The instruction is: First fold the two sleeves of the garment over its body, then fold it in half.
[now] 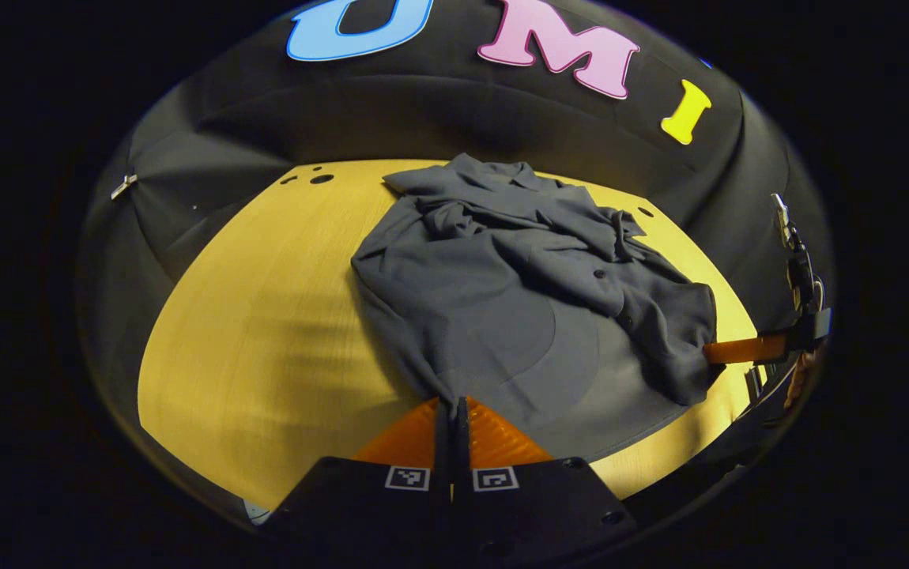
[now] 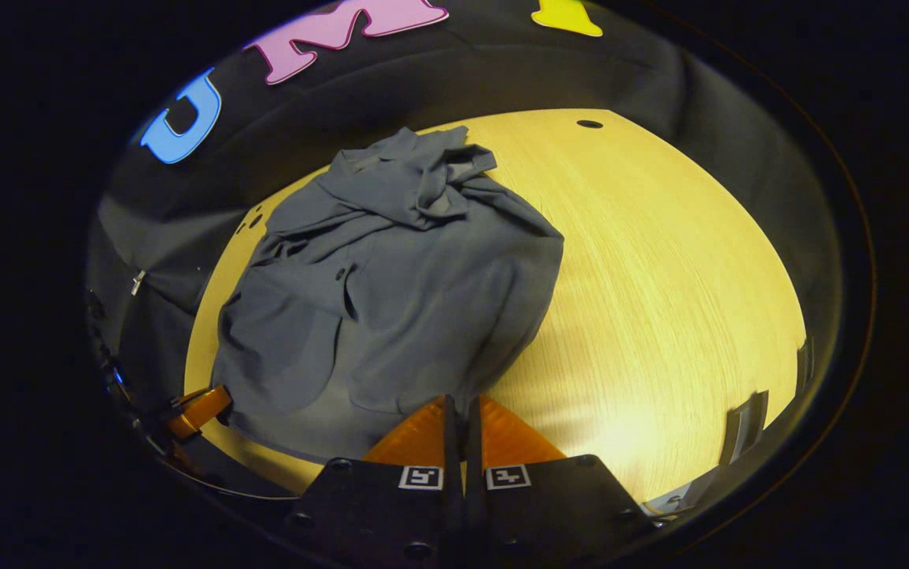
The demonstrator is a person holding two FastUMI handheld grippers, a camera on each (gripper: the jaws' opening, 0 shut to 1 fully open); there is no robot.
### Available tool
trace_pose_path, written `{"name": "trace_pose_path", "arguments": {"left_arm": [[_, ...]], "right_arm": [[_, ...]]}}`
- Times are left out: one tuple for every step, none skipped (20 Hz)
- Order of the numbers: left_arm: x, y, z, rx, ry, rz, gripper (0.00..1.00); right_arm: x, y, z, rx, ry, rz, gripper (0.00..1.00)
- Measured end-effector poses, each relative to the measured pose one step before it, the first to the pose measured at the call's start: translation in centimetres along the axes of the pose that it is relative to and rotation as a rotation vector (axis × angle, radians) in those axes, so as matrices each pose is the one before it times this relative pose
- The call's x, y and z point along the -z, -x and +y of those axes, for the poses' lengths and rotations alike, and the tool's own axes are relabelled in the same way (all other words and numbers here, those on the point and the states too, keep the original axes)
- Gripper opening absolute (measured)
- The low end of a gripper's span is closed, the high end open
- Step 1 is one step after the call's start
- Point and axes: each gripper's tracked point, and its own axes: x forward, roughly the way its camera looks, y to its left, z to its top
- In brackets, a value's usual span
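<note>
- Garment (image 1: 518,292): grey button shirt in a soft matte weave, lying rumpled in the middle of the left gripper view and the centre-left of the right gripper view (image 2: 383,292). Small dark buttons are showing along the placket.
- Sleeves are lying bunched over the body, with heavy creasing near the collar at the upper centre of the frame; the lower body is lying smoother.
- Table (image 1: 265,316): yellowish wood-grain top with fine straight grain, a curved edge and a few small dark round holes near the far edge (upper left in the left gripper view).
- Left gripper (image 1: 451,407): fingers are pressing together at the bottom centre, pinching the garment's near hem corner, and the cloth is pulling into a taut point there.
- Right gripper (image 2: 461,405): fingers are also clenching at the bottom centre, sitting right at the garment's hem edge (cloth looks nipped between them).
- In the left gripper view the right gripper (image 1: 719,350) is showing at the far right, its tip against the fabric edge.
- Writing: no readable brand anywhere; the square black-and-white marker tags (image 1: 408,477) on the gripper bodies carry coded patterns, not text.
</note>
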Motion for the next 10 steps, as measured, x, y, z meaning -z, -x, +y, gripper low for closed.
{"name": "trace_pose_path", "arguments": {"left_arm": [[-0.636, 0.364, -0.206, -0.00001, 0.01903, -0.0102, 0.06], [-0.695, 0.313, -0.109, -0.00315, 0.01597, -0.01033, 0.06], [-0.701, 0.303, -0.184, -0.00065, 0.01261, -0.01033, 0.05], [-0.814, 0.218, -0.176, -0.00124, 0.00885, -0.01102, 0.05], [-0.834, 0.162, -0.077, -0.00171, 0.0038, -0.01063, 0.05], [-0.798, 0.112, -0.072, -0.00358, 0.0001, -0.01044, 0.06], [-0.732, 0.054, -0.109, -0.00302, -0.00265, -0.00867, 0.05], [-0.708, 0.014, -0.171, -0.00051, -0.00316, -0.01014, 0.06], [-0.685, -0.005, -0.138, -0.00103, 0.00077, -0.00701, 0.05], [-0.603, 0.068, -0.192, 0.00111, 0.00333, -0.00516, 0.05]], "right_arm": [[-0.501, 0.398, 0.16, -0.00678, 0.01009, -0.00801, 0.05], [-0.601, 0.331, 0.305, -0.00781, 0.01125, -0.0124, 0.05], [-0.735, 0.342, 0.42, -0.00899, 0.01207, -0.012, 0.05], [-0.743, 0.158, 0.407, -0.01202, 0.01314, -0.0123, 0.05], [-0.742, -0.016, 0.266, -0.00913, 0.01498, -0.01285, 0.05], [-0.901, -0.15, 0.057, -0.00715, 0.0108, -0.01113, 0.05], [-0.77, 0.039, 0.294, -0.00665, 0.00366, -0.01032, 0.05], [-0.834, -0.077, 0.219, -0.00719, -0.00494, -0.015, 0.05], [-0.799, 0.072, 0.171, -0.00622, -0.00741, -0.01446, 0.05], [-0.74, -0.123, 0.146, -0.00468, -0.00817, -0.01311, 0.05]]}}
